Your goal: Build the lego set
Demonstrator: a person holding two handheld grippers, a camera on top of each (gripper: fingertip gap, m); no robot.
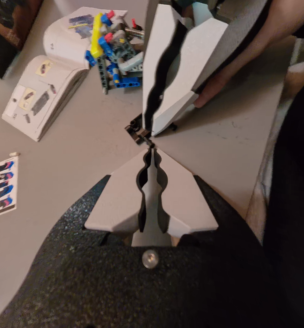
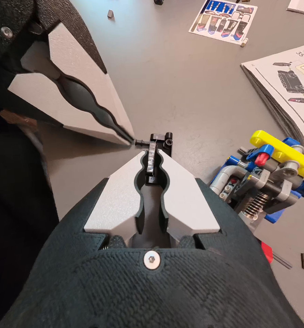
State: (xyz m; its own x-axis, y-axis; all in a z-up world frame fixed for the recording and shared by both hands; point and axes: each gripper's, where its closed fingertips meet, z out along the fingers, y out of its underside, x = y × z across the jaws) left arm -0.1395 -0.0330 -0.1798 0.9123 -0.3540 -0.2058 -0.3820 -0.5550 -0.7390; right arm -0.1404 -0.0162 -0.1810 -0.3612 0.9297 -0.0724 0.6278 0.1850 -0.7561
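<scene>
The black panel piece point(image 2: 152, 159) stands on edge between the fingers point(image 2: 174, 170) of the right gripper point(image 2: 151, 151), both pads pressing its thin flanks, its far end poking out over the grey table point(image 2: 183, 97). A small black pin point(image 2: 141, 142) juts from its left face, and the left gripper point(image 1: 152, 148), fingers drawn together on nothing, has its tips just beside the pin's outer end. Judging from this, the pin wants a straight push along its own axis, with the right grip kept firm so the thin piece does not twist or slide. The closed tips are narrow, so they should meet the pin's head squarely or they may skid off. To the right sit a part-built blue, yellow and grey model point(image 2: 272, 177) and an open instruction booklet point(image 2: 281, 85); far off lies a sticker sheet point(image 2: 222, 19).
</scene>
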